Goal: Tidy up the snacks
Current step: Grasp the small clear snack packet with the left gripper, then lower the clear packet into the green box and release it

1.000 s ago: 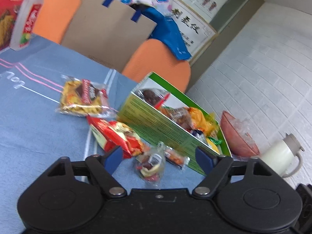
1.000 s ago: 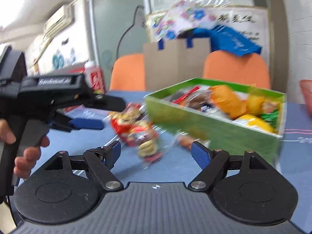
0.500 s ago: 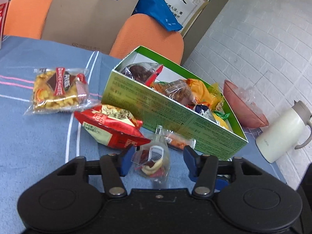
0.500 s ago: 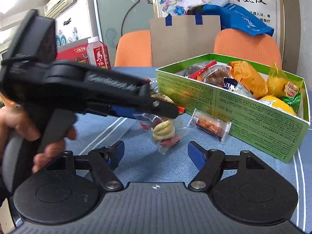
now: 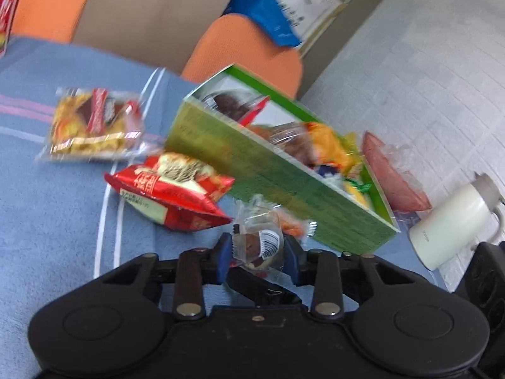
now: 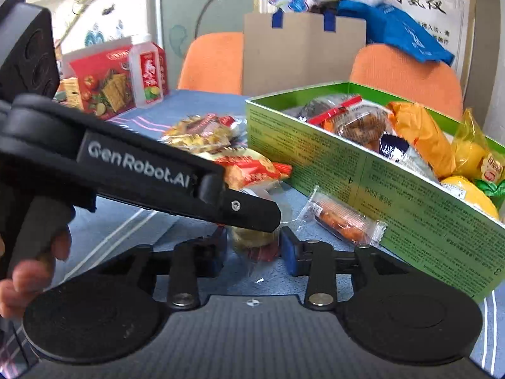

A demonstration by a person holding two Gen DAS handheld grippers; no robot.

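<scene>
**Snack packet caught between two claws beside the green box**

Snack packet (image 5: 257, 241), a small clear wrapper with a dark and pale sweet inside, sits low over the blue tablecloth (image 5: 47, 221), just in front of the long near wall of the green box (image 5: 252, 170). Both claws are on this same item.

Left claw (image 5: 257, 260): the blue pads flank the packet on either side, touching or all but touching the wrapper. The jaws are opening at this moment, so the hold looks to be easing. Blur prevents a firm finding on whether the pads press.

Right claw (image 6: 254, 248): the jaws are closing, with the same packet (image 6: 255, 243) between them. The pads stand close against its sides; the left claw's black finger crosses over the top of the packet and hides part of it. A hand (image 6: 28, 271) grips the left tool at the frame's left edge.

Governing relation: the packet lies directly ahead of both claws, centred in each gap. The box opening lies beyond and to the right, nearer the right claw's side. In my judgement this is a handover, left to right, and the lift over the box wall falls to the right claw.

Other loose items on the tablecloth: a red bag (image 5: 170, 189), a yellow noodle pack (image 5: 91, 123) farther toward the far-left, and a small orange wrapped stick (image 6: 342, 218) lying along the foot of the box wall. The box already holds several snacks.

Risk noted: a slack wrapper may slip if one claw lets go before the other is firm.
</scene>
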